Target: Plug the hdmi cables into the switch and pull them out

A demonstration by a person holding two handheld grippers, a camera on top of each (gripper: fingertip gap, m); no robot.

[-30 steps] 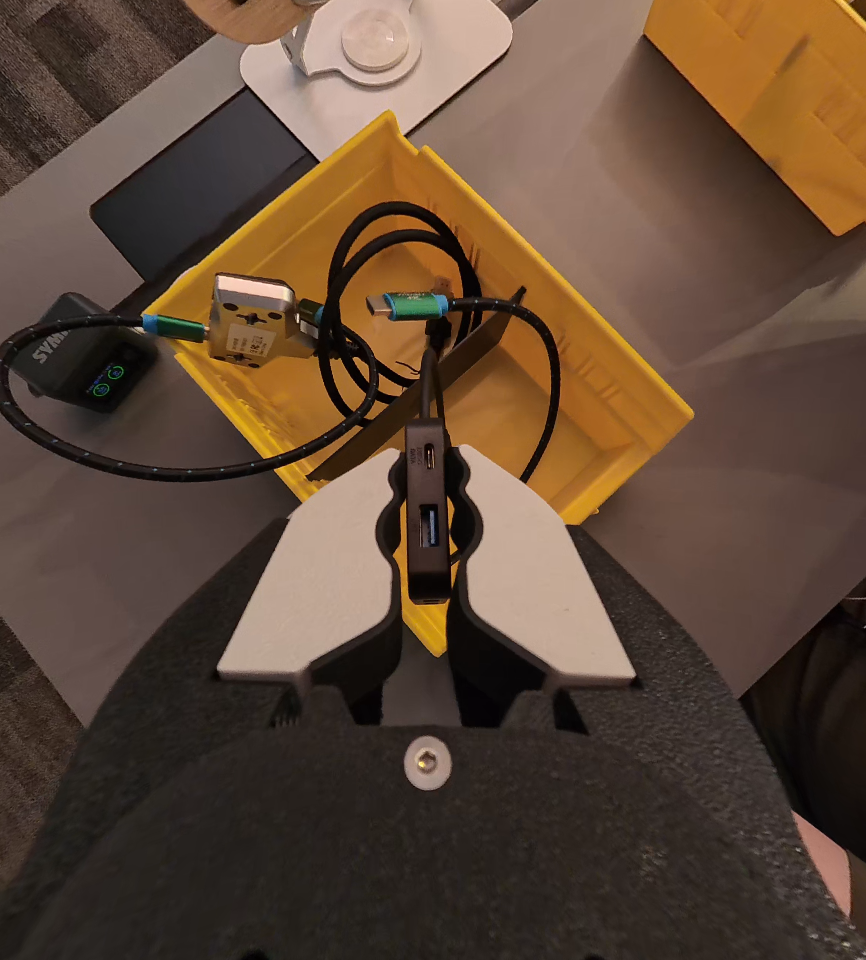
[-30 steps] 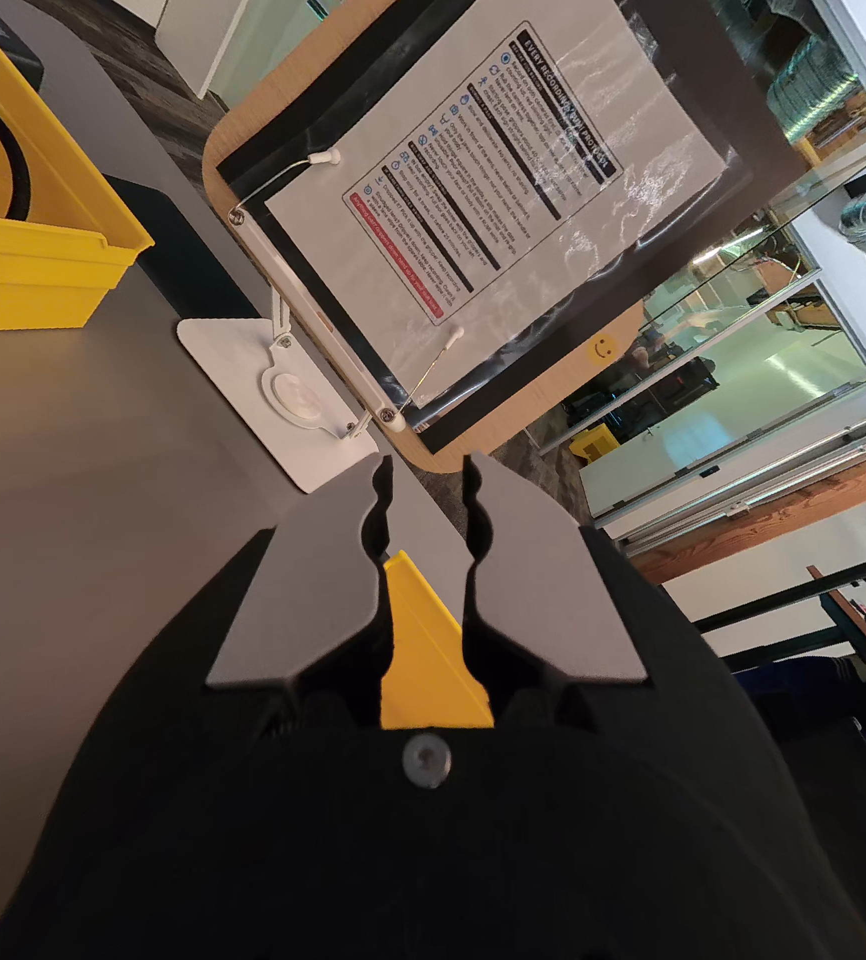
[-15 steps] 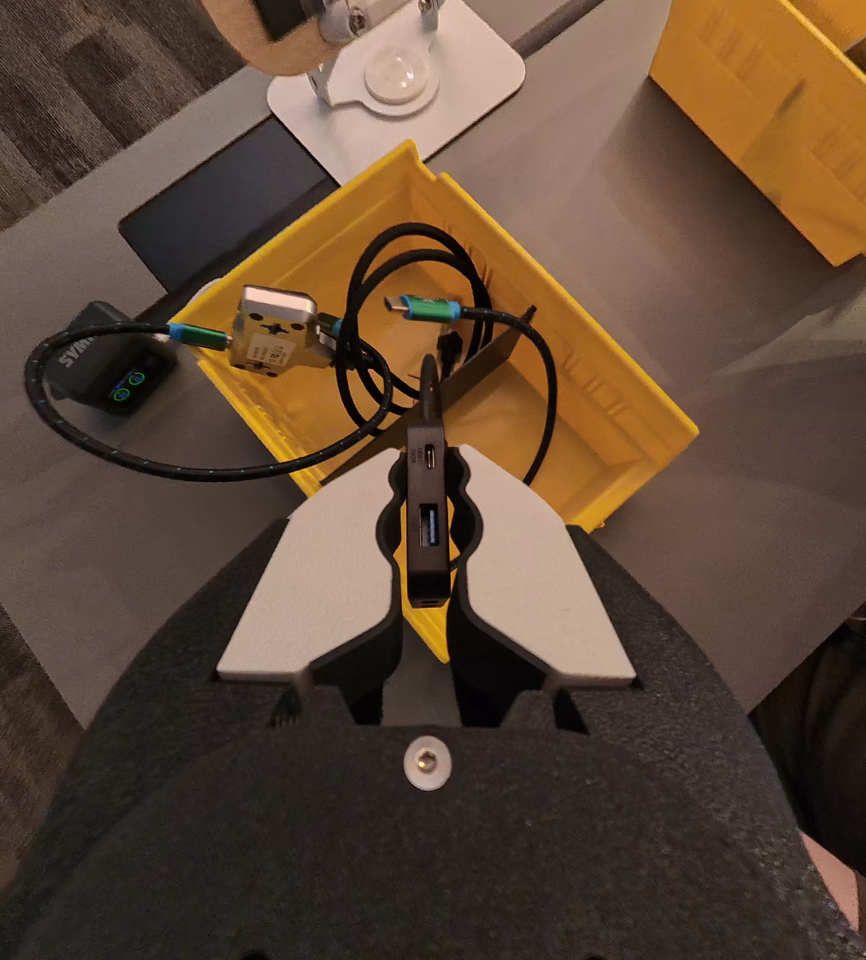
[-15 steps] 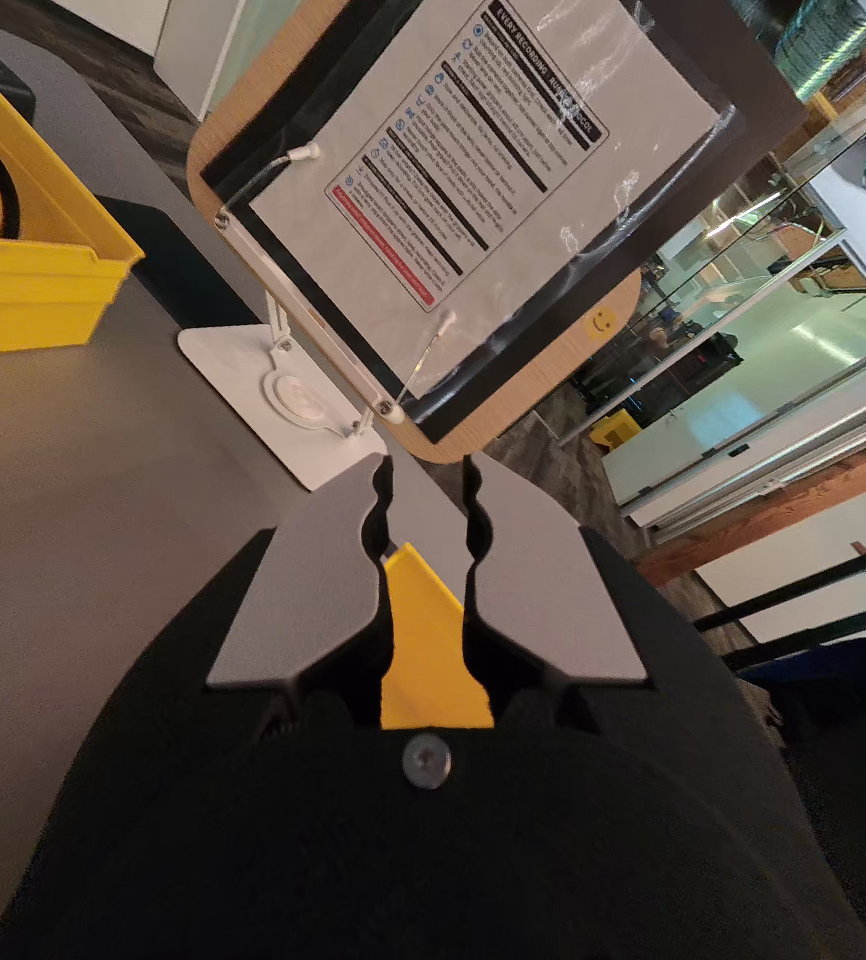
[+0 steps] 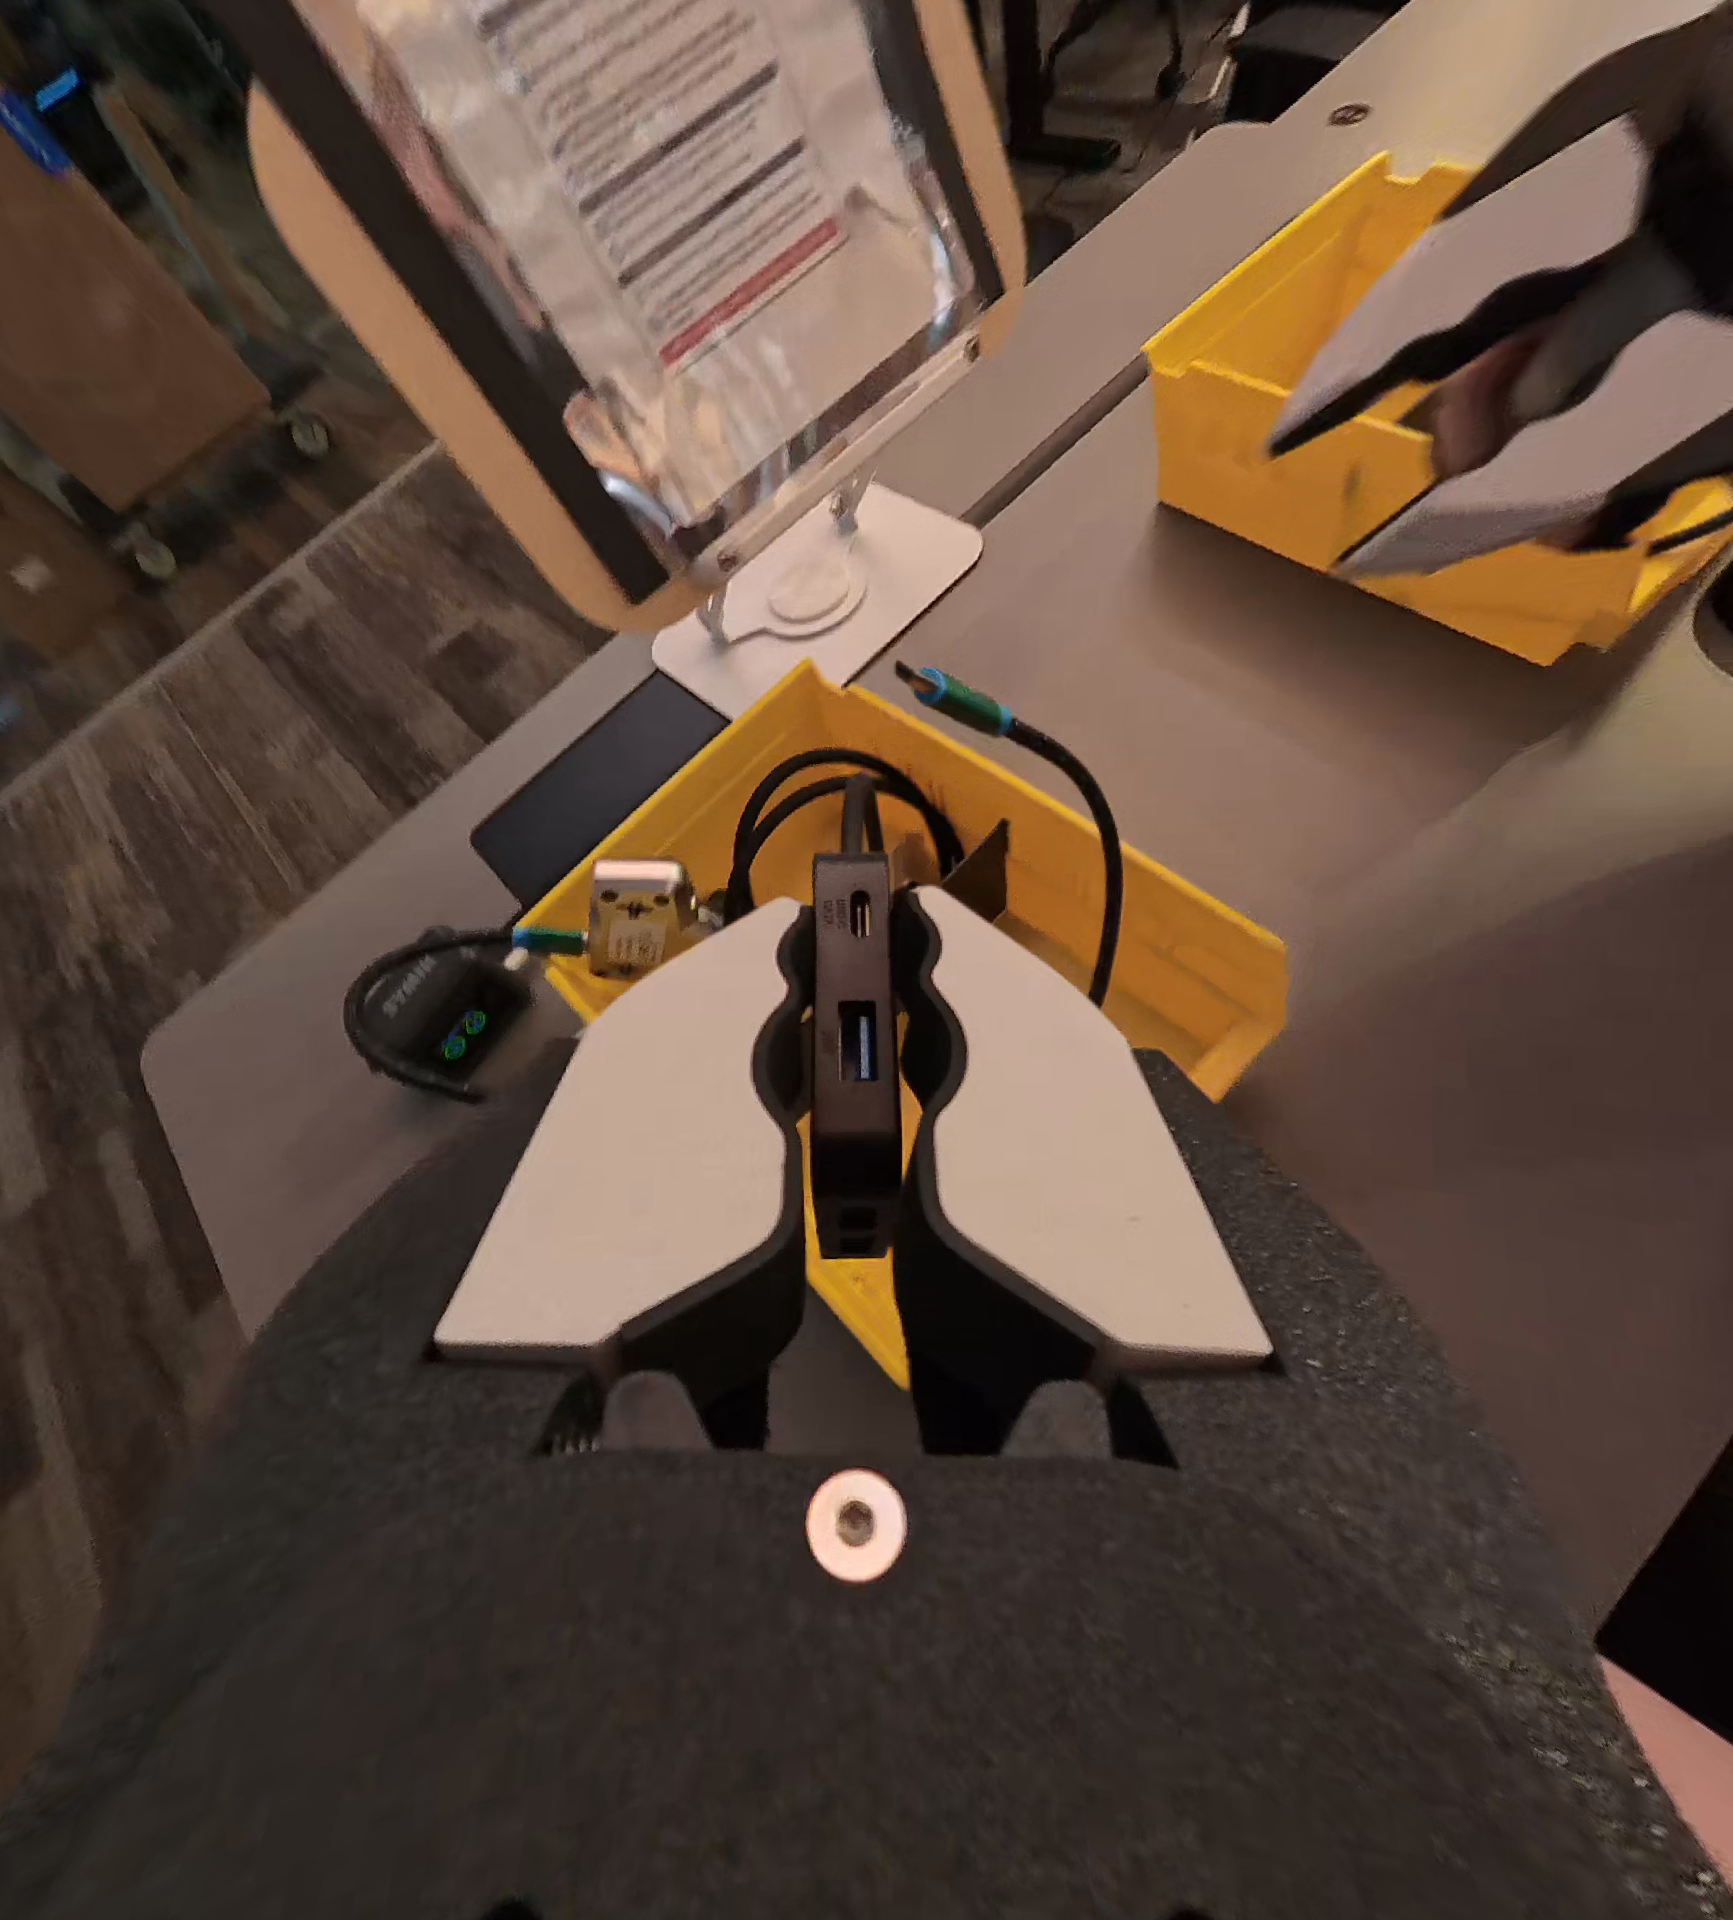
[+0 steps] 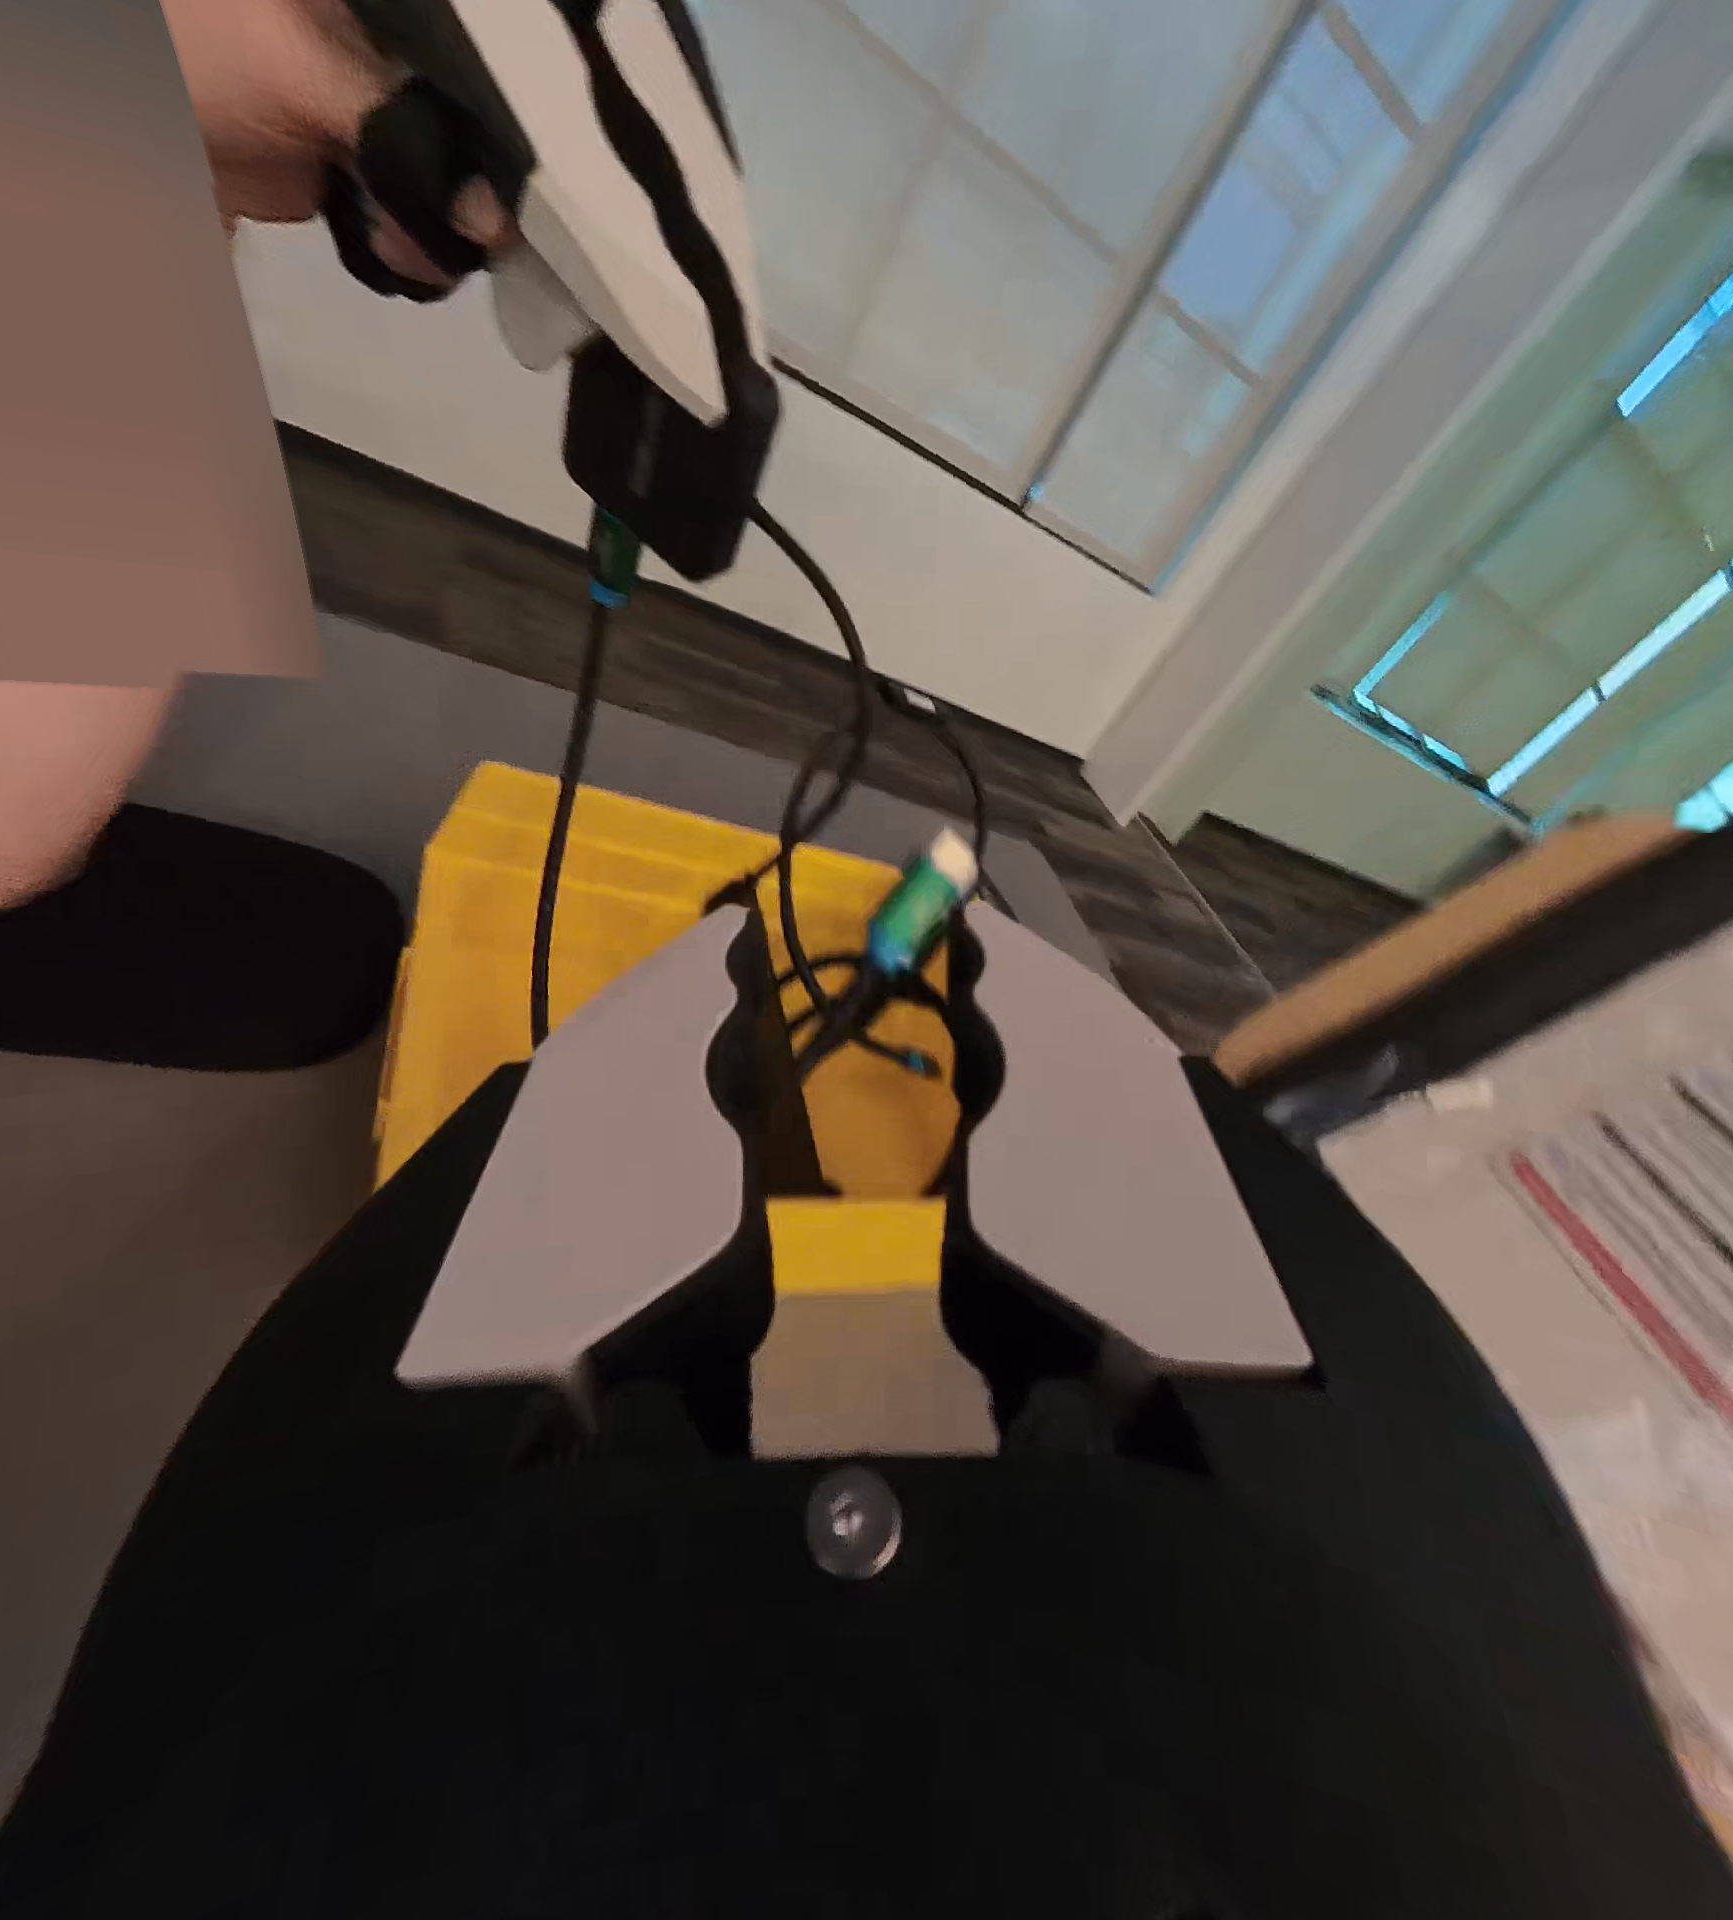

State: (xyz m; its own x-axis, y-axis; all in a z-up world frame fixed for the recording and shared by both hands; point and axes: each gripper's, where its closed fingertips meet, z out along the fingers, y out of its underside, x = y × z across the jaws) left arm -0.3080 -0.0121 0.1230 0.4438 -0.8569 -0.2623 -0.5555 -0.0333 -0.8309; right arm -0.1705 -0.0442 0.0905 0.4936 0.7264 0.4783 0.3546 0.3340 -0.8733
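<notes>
My left hand-held gripper (image 5: 854,914) is closed tight on the switch (image 5: 851,1049), a slim black plastic block held edge-up between the smooth grey finger plates; its narrow face shows a small oval port and a blue rectangular one. The gripper body below is rough black foam-like material with a bright round screw.

Under it sits a yellow plastic bin (image 5: 1184,966) with ribbed walls on the matte grey surface (image 5: 1257,748). Loops of black braided hdmi cable (image 5: 1101,831) rise out of the bin, and one free plug (image 5: 950,698) with a green metallic shell and blue collar hangs over the far rim. A small silver metal box (image 5: 633,920) rests on the bin's left rim with another green plug in its side, and beside the bin lies a small black device (image 5: 441,1013) with two lit green dots. A wood-edged sign board (image 5: 633,260) on a white flat base stands behind, and a second yellow bin (image 5: 1361,499) lies to the right.

My right hand-held gripper (image 6: 857,935) is moderately open and holds nothing; the free plug (image 6: 919,899) sits just between its fingertips, though I cannot tell if it touches them.

Only the right wrist view shows the switch's (image 6: 670,457) broad flat side, with a green plug (image 6: 613,556) seated in its lower end and its thin black lead trailing into the bin (image 6: 488,935). Only the left wrist view shows the silver box and the black device. Both views are motion-blurred.
</notes>
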